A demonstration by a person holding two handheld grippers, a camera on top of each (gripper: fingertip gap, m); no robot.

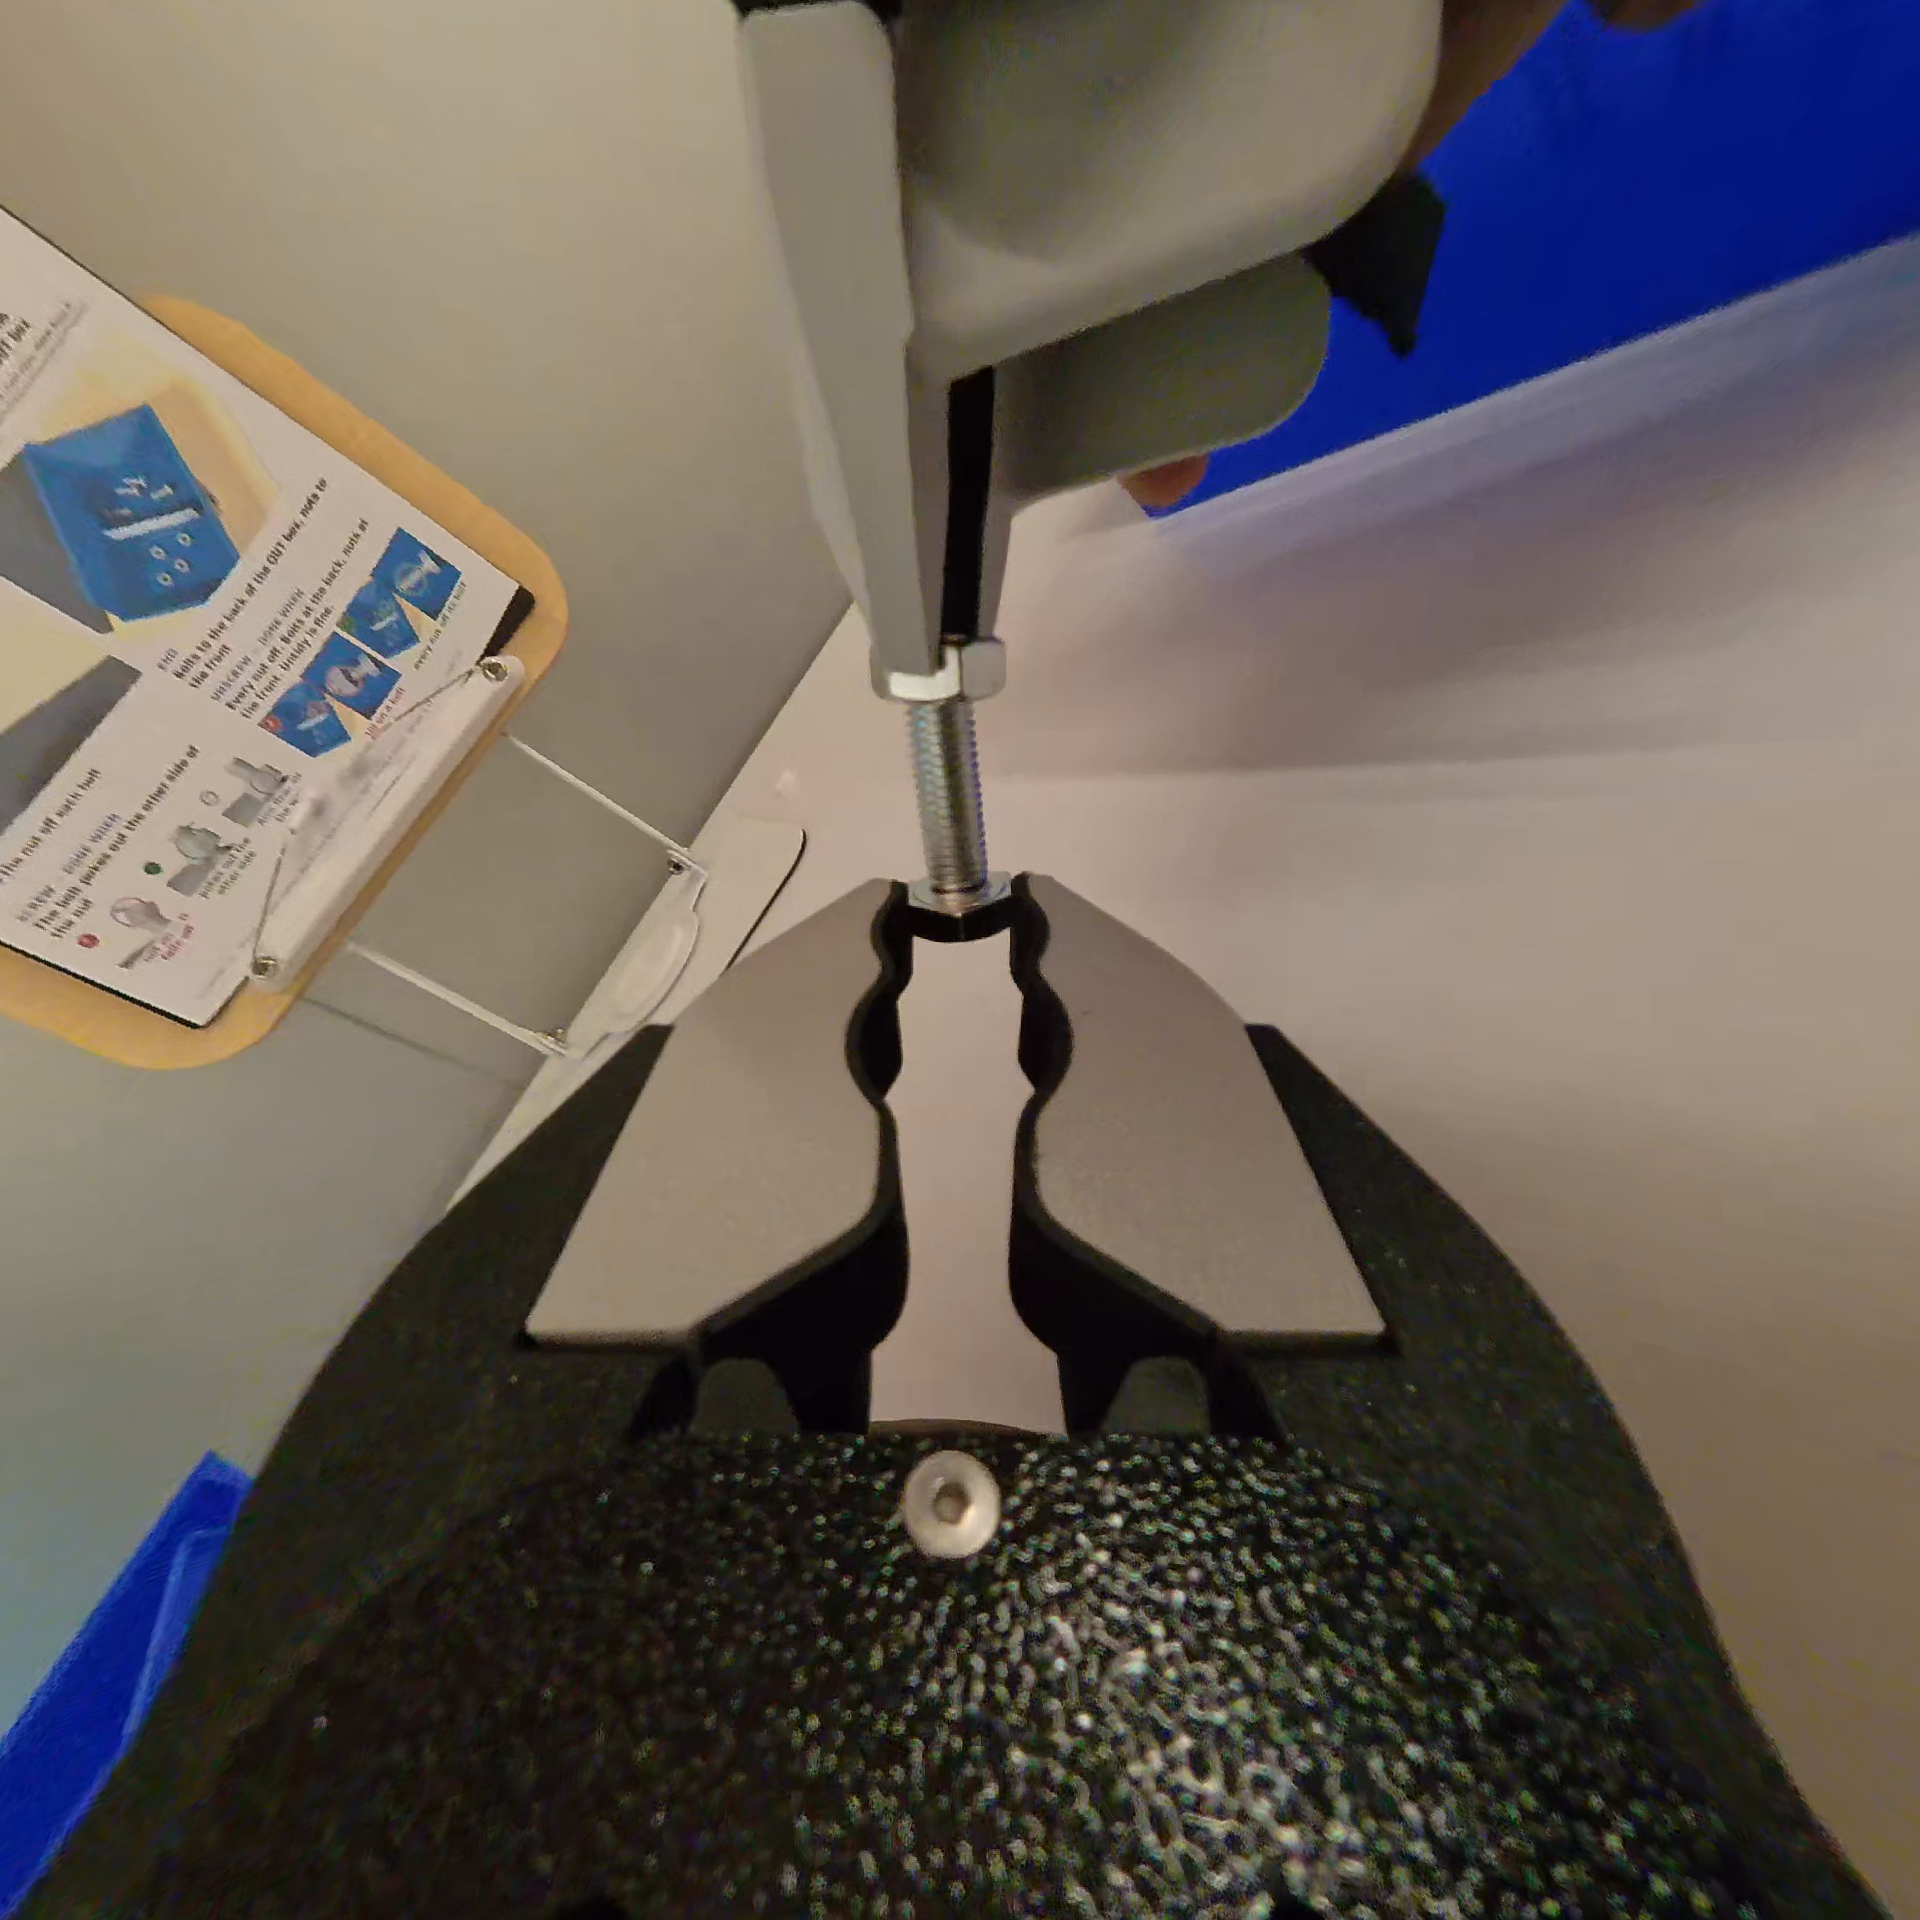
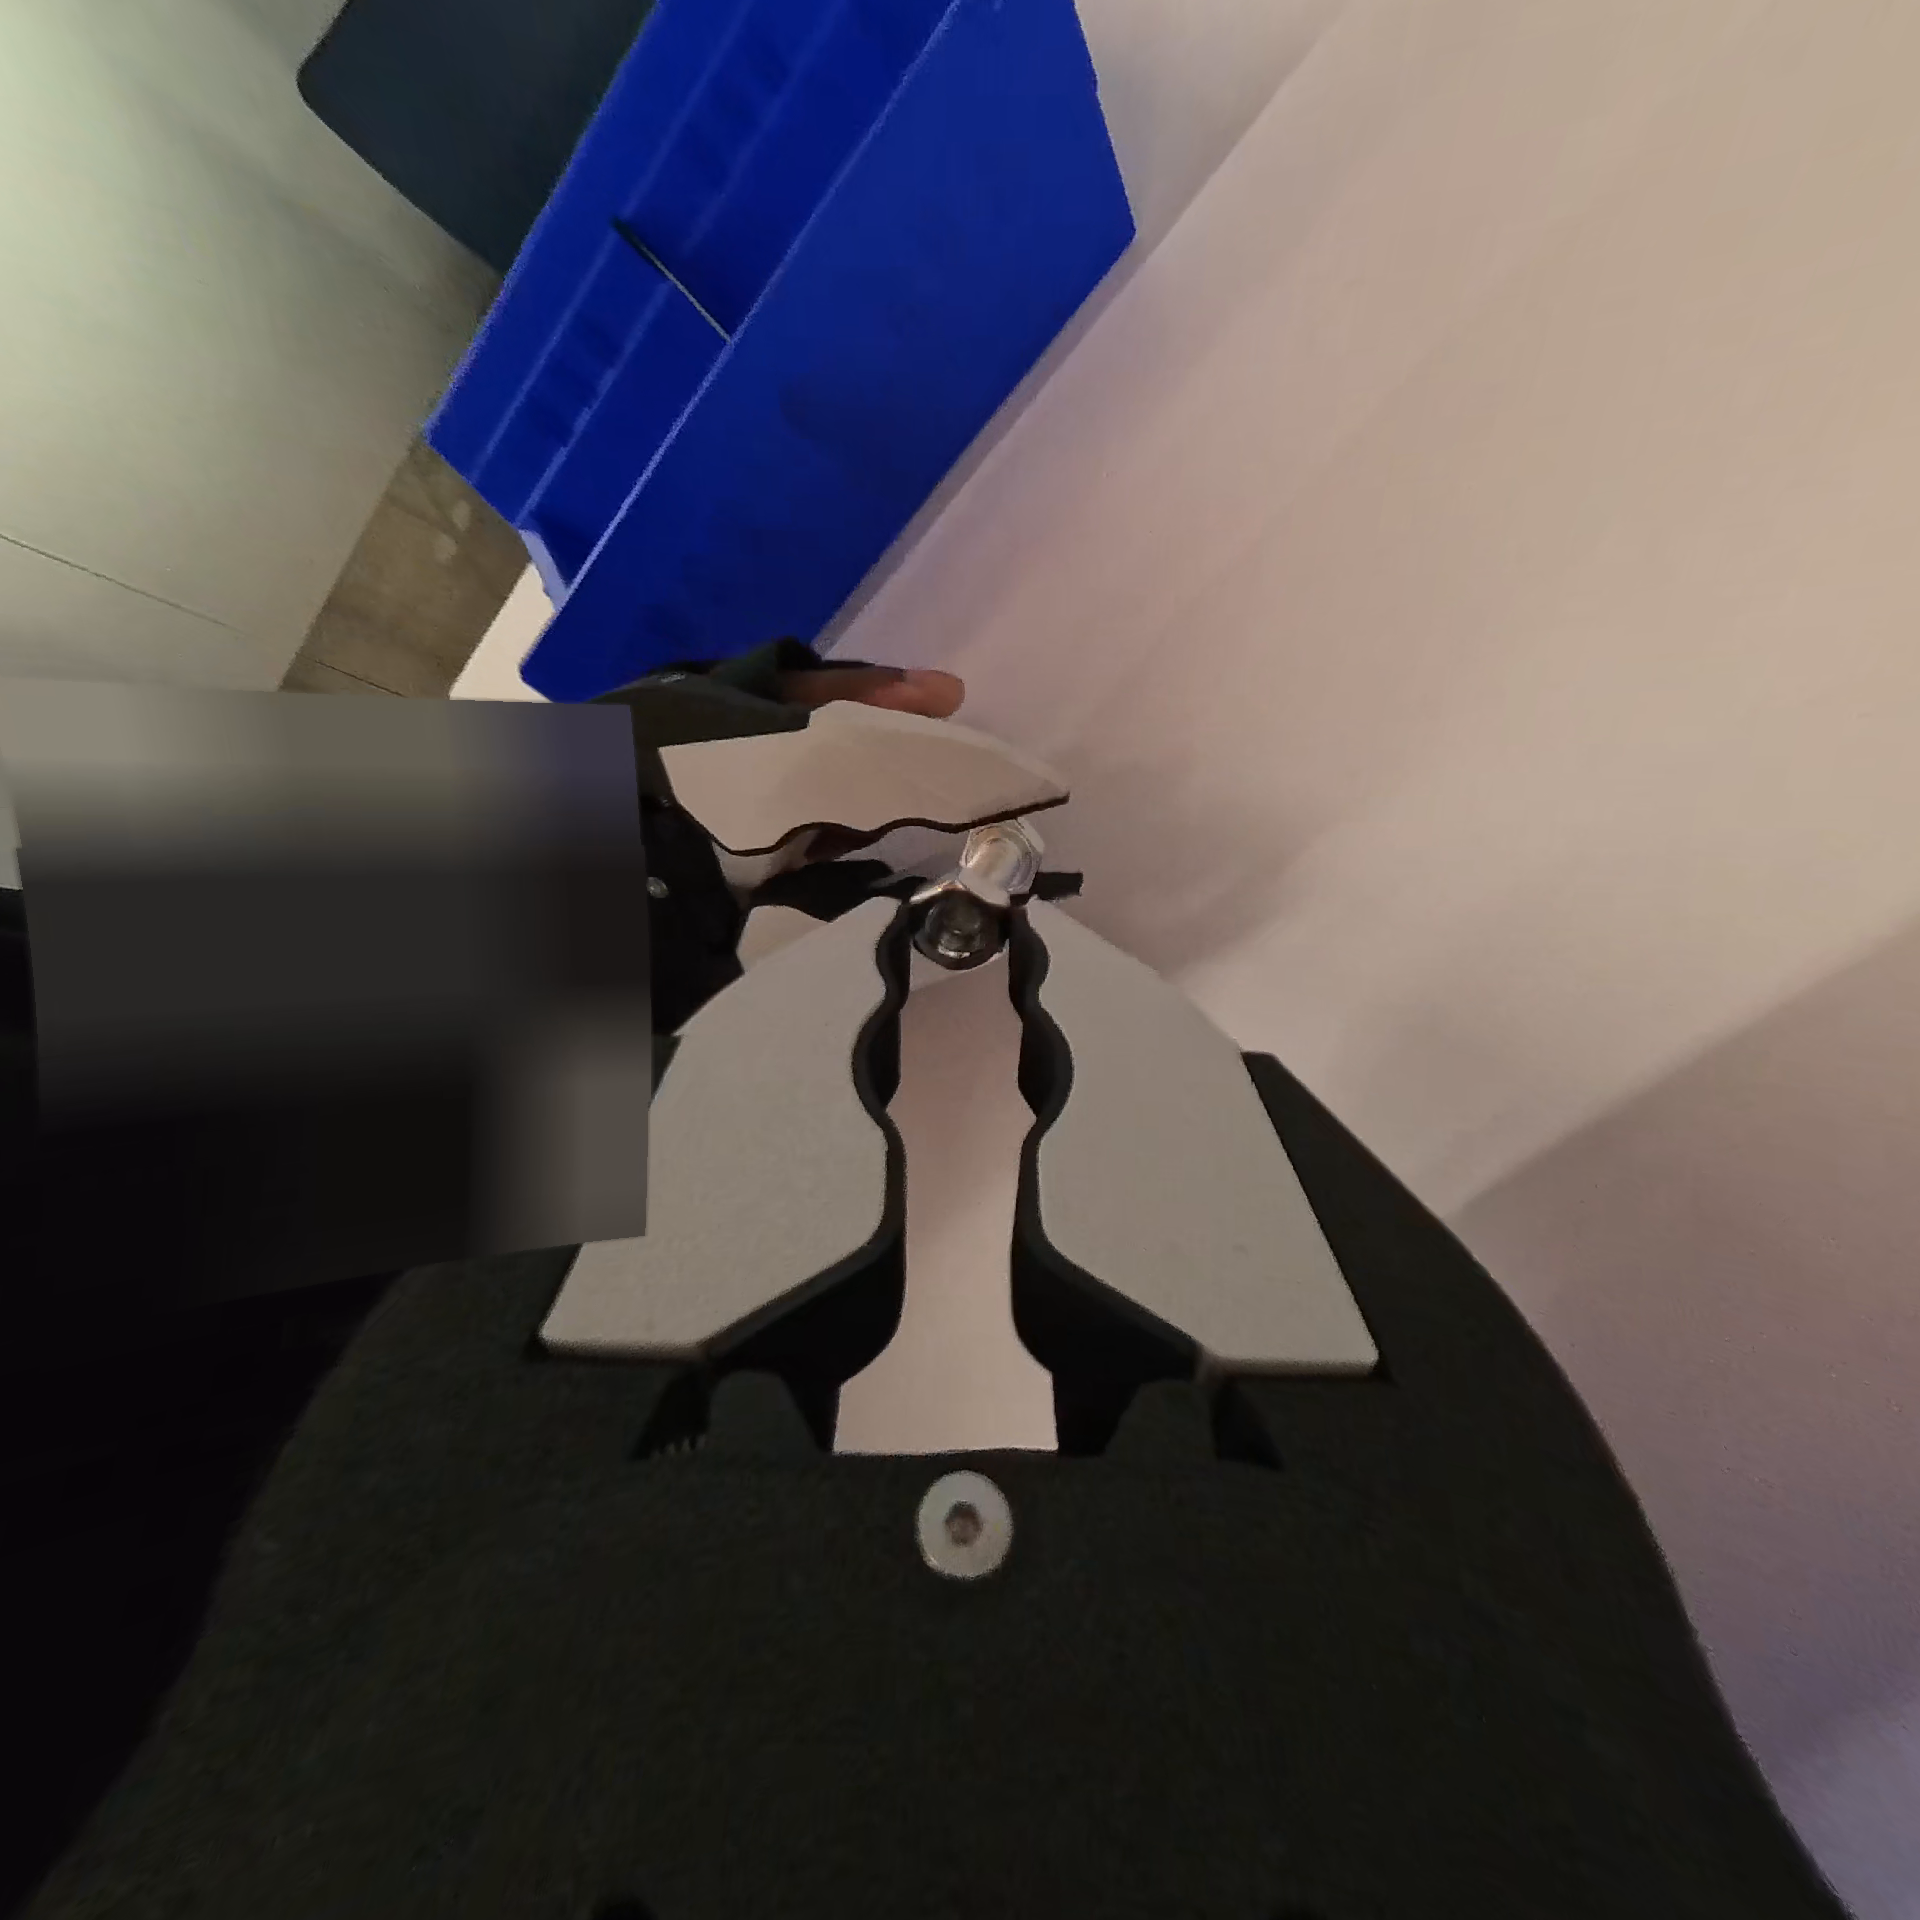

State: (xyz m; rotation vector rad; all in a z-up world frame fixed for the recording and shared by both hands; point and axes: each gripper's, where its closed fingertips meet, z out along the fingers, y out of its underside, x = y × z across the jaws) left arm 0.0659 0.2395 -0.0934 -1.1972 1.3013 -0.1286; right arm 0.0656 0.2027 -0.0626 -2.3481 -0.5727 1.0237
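A silver threaded bolt spans between my two grippers above the white table. My left gripper is shut on the thin hex nut on the bolt's near end; both pads press its flats. My right gripper comes down from above in the left wrist view and is shut on the bolt's hex head. In the right wrist view my right gripper grips that head. The left gripper's fingers come in from the left and clamp the nut just beyond.
A blue plastic bin stands on the table behind the grippers. A printed instruction sheet on a wooden board leans on a clear stand at the left by the grey wall. A person's fingertip shows on the left gripper. One gripper's finger ends stand about 5 centimeters off the other's.
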